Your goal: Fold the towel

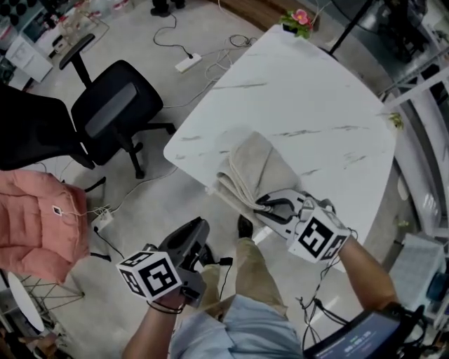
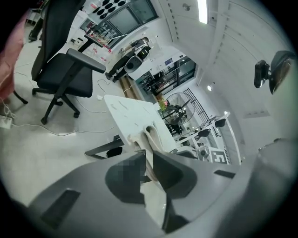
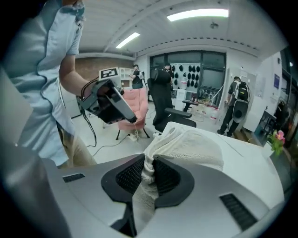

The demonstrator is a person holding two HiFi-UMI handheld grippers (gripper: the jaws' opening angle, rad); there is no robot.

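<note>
A beige towel (image 1: 252,172) lies bunched in folds at the near left corner of the white marble table (image 1: 302,105). My right gripper (image 1: 270,205) is at the towel's near edge, shut on a pinched fold of it. In the right gripper view the cloth (image 3: 195,146) runs up from between the black pads (image 3: 128,176) onto the table. My left gripper (image 1: 200,230) hangs off the table over the floor, left of the towel. Its jaws stand a little apart with nothing gripped, and it looks towards the towel (image 2: 150,135) on the table corner (image 2: 130,109).
A black office chair (image 1: 116,109) stands left of the table, with a pink padded seat (image 1: 35,217) nearer me. A power strip and cables (image 1: 188,63) lie on the floor. A small flower pot (image 1: 298,21) sits at the table's far corner. A person (image 3: 237,102) stands in the background.
</note>
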